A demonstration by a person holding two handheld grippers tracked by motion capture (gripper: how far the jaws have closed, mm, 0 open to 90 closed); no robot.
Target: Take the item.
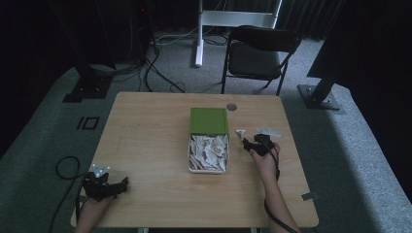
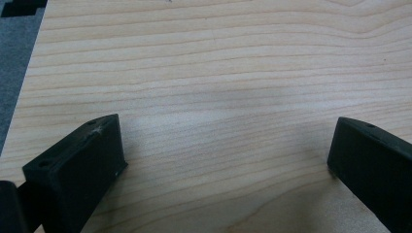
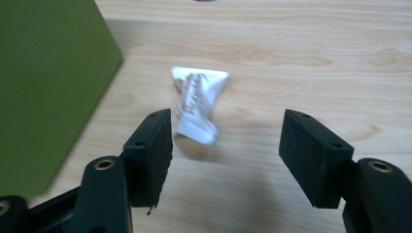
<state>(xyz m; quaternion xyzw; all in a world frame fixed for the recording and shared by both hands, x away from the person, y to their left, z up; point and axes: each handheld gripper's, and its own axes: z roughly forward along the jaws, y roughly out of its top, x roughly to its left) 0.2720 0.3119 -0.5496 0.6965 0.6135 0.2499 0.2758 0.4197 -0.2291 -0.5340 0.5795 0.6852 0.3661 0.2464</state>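
While the left gripper (image 1: 108,184) is resting spread wide on the table's (image 1: 145,145) near left corner, the right gripper (image 3: 226,145) is hovering with jaws apart over a white sachet (image 3: 197,104) lying beside the green-lidded box (image 1: 208,145).

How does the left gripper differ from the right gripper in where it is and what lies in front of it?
The left gripper rests near the table's front left corner, far from the white box; the right gripper is beside the box, to its right. Between the left gripper's jaws lies bare wood; in front of the right gripper's jaws lies a white wrapped packet, which its jaws do not hold. Both have black jaws standing wide open.
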